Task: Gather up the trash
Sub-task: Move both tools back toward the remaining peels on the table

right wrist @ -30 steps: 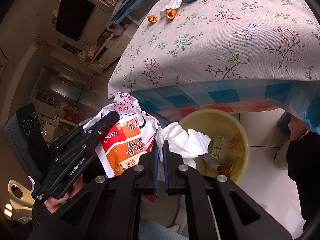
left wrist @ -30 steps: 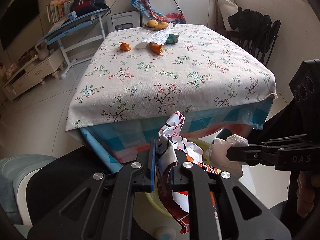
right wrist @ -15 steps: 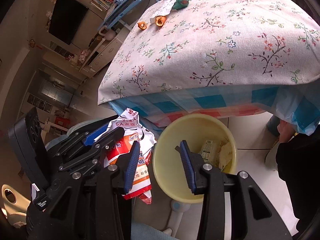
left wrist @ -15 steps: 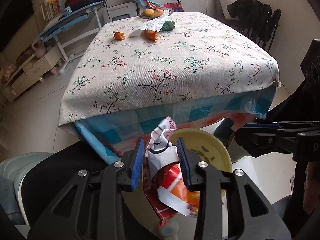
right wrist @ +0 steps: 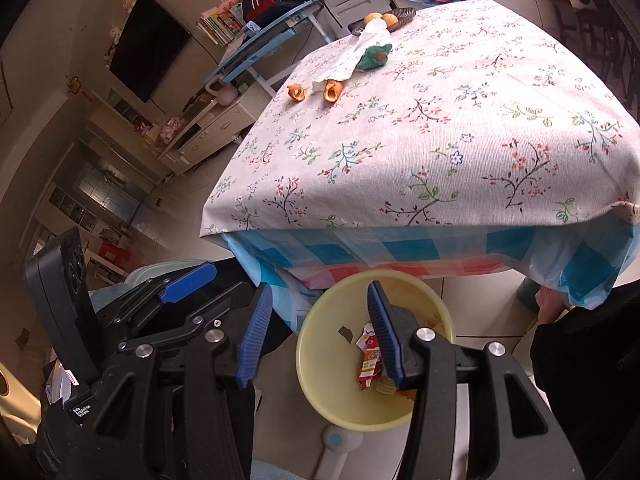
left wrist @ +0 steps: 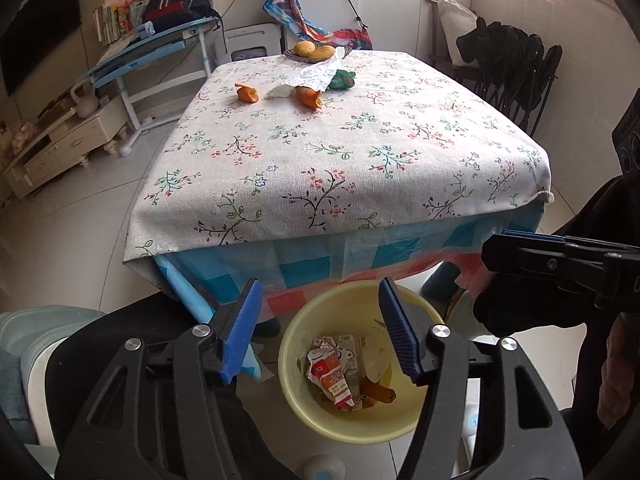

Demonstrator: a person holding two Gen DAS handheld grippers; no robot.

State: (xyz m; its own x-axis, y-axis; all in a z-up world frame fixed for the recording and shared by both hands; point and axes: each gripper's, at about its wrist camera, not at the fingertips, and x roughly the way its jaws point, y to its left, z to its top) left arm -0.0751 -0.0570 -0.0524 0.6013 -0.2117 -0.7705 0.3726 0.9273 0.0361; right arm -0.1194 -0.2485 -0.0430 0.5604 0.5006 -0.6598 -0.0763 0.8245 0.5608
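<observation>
A yellow bin (left wrist: 304,400) stands on the floor below the table's front edge. In it lie a crumpled red-and-white snack wrapper (left wrist: 330,376), a small carton and other scraps. My left gripper (left wrist: 319,285) hangs over the bin with its jaws opening and nothing between them. My right gripper (right wrist: 319,287) is also above the bin (right wrist: 332,380), its jaws opening and empty, with the wrapper (right wrist: 370,356) below. On the far end of the table lie two orange peels (left wrist: 247,93) (left wrist: 309,97), a white crumpled paper (left wrist: 316,74) and a green scrap (left wrist: 342,79).
The table (left wrist: 360,152) has a floral cloth over a blue-and-red checked plastic sheet. A dish of fruit (left wrist: 314,51) sits at its far edge. Black folding chairs (left wrist: 516,64) stand on the right, a blue desk (left wrist: 160,48) and a low cabinet (left wrist: 60,148) on the left.
Both grippers went from shut to open. The snack wrapper dropped from the left jaws into the bin, and the white tissue left the right jaws.
</observation>
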